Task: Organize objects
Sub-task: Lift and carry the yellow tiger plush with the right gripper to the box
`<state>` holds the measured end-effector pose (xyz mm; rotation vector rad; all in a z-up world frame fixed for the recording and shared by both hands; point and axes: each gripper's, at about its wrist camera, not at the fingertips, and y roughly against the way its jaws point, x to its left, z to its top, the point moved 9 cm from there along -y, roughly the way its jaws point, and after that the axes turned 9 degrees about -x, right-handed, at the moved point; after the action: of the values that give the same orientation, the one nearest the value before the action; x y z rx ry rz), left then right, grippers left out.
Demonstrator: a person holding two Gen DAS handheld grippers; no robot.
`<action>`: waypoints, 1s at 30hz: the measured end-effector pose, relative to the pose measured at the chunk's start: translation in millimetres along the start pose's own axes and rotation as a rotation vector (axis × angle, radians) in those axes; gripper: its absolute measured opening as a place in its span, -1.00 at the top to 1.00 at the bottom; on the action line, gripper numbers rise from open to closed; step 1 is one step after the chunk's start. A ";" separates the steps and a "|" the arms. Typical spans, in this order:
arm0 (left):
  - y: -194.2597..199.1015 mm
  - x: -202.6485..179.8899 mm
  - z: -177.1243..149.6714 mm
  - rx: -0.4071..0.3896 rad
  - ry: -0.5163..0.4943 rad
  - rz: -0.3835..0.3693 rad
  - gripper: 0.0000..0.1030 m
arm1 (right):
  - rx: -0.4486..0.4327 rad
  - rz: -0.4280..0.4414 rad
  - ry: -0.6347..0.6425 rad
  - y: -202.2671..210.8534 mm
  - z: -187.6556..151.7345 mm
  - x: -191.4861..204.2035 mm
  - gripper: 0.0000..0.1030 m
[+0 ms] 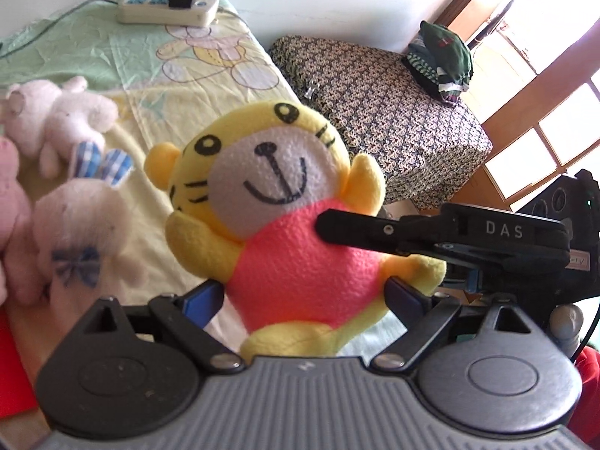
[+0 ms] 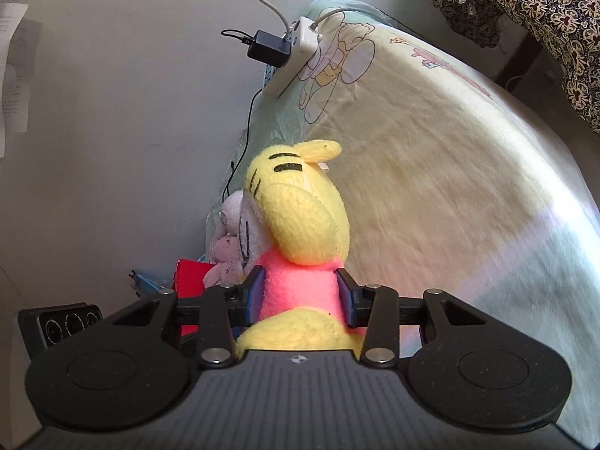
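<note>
1. Yellow plush tiger with a pink belly and white face (image 1: pixel 285 202) fills the middle of my left wrist view, upright, face toward the camera; in the right wrist view I see it (image 2: pixel 300 225) from the side, at centre frame.
2. My left gripper (image 1: pixel 303 296) has its blue-padded fingers (image 1: pixel 202 296) pressed against both flanks of the pink belly, so it is clamped on the toy.
3. My right gripper (image 2: pixel 300 296) does the same: its jaws squeeze the pink body from either side. In the left wrist view one black finger of it (image 1: pixel 356 228) reaches in from the right edge and lies against the toy's chest.
4. Behind the toy lies a pale yellow-and-green bedsheet with cartoon bear prints (image 1: pixel 210 56), running from the upper left toward the centre.
5. At the left of the left wrist view I see a white plush animal (image 1: pixel 56 120) lying on the sheet, and below it a fuzzy pale pink plush with a blue bow (image 1: pixel 78 247), blurred.
6. A white power strip with a black charger plugged in (image 1: pixel 168 3) sits at the top of the sheet, near the wall; the right wrist view shows it (image 2: pixel 296 56) in the upper centre.
7. At the upper right of the left wrist view, a surface under a dark floral-patterned cloth (image 1: pixel 393 120) carries a pile of folded dark green clothes (image 1: pixel 442 60).
</note>
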<state>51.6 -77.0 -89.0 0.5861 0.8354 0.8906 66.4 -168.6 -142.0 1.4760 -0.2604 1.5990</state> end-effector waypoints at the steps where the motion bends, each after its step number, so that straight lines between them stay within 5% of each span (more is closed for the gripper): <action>1: 6.5 -1.1 -0.7 -0.014 -0.007 0.005 -0.78 | -0.002 0.005 0.003 1.3 -2.2 4.5 0.17; 12: 102.9 14.3 5.7 -0.206 -0.078 0.036 -0.78 | -0.052 0.102 0.117 -3.7 -34.0 95.3 0.17; 23: 204.8 101.1 6.5 -0.336 -0.042 0.087 -0.78 | -0.038 0.178 0.232 -60.0 -99.0 190.3 0.17; 30: 227.1 161.6 8.4 -0.335 0.015 0.064 -0.78 | -0.069 0.101 0.322 -97.8 -130.2 219.3 0.17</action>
<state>18.7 176.3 22.7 0.3148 0.6641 1.0679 78.0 77.7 -24.5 1.1470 -0.2058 1.8611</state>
